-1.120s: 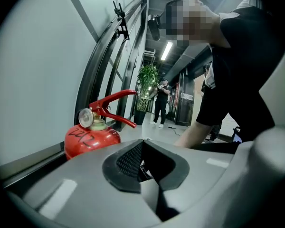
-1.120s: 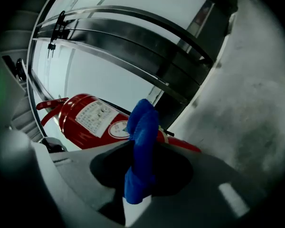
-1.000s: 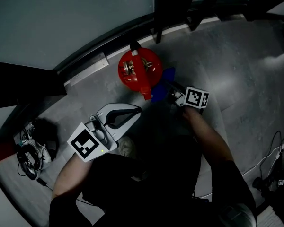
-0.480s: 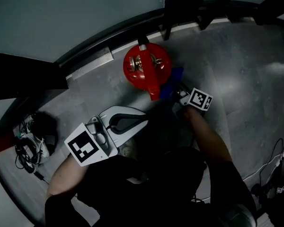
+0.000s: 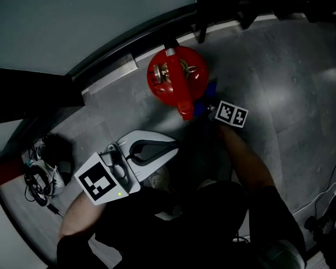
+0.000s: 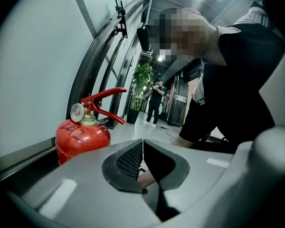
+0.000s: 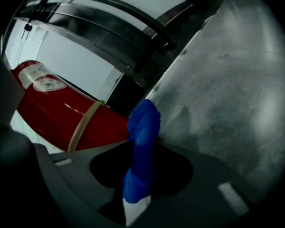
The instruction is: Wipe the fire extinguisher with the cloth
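Clamping the cloth (image 7: 143, 127) in the right gripper (image 5: 204, 106) at the fire extinguisher's (image 5: 176, 77) 4 o'clock, holding the left gripper (image 5: 169, 144) shut and empty at 6 o'clock, possibly risking tipping it, unbraced, by pushing hard.

The right tongs (image 5: 207, 107) (blue cloth (image 5: 211, 88) at their tip) sit beside the fire extinguisher (image 5: 176, 74).

Most of cloth (image 5: 212, 87) behind extinguisher (image 5: 176, 74)
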### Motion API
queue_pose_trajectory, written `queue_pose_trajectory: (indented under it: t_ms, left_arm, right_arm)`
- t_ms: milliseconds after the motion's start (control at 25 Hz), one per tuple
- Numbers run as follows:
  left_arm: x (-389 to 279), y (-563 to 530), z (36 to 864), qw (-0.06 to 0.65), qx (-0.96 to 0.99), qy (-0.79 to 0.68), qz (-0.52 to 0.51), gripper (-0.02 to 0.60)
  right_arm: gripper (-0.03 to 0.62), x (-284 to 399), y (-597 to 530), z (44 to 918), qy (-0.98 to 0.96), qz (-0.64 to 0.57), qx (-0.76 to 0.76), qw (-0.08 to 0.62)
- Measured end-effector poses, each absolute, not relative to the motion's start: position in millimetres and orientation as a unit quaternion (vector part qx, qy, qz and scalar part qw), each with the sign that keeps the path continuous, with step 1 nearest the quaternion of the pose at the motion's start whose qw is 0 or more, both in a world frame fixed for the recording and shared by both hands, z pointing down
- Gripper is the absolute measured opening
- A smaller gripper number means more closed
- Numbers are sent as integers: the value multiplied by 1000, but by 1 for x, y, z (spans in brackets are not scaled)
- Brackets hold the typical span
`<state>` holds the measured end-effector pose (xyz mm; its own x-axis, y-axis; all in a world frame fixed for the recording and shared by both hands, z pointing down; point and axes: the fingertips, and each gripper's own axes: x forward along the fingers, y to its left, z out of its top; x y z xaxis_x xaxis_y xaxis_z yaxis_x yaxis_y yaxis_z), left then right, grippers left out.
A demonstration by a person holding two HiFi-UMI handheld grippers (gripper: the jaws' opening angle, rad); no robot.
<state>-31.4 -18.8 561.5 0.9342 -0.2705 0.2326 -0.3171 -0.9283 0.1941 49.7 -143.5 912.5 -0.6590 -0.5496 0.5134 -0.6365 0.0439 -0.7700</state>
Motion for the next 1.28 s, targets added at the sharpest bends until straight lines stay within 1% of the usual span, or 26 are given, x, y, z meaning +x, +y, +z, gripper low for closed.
queue_pose_trajectory:
  t_ms: [160, 320, 480, 640, 840, 1000, 1120, 1280]
  left_arm:
    - [-29, -23, 563, 107, 978, -144, 106, 15]
    - [-30, -29, 567, 115, 976, -146, 110, 17]
    - [-26, -33, 568, 132, 975, -144, 105, 17]
    - [-19, -38, 564, 152, 976, -124, 91, 17]
    - [-4, -33, 555, 110, 985, -91, 97, 23]
    - [-12, -44, 560, 109, 984, -104, 96, 23]
    - [-17, -52, 556, 108, 983, -120, 88, 23]
    - [-16, -47, 550, 98, 984, -115, 93, 23]
  right_arm:
    - [114, 51, -143, 919, -715, 559, 415, 66]
    - [114, 57, -141, 899, -731, 552, 394, 76]
    - [114, 72, -136, 838, -773, 522, 352, 78]
    - [114, 88, -150, 746, -818, 479, 316, 37]
    - [114, 86, -158, 635, -876, 409, 255, 35]
    - [114, 79, -156, 568, -898, 378, 224, 33]
    - [114, 66, -160, 545, -903, 372, 210, 42]
    - [114, 44, -173, 561, -897, 376, 223, 62]
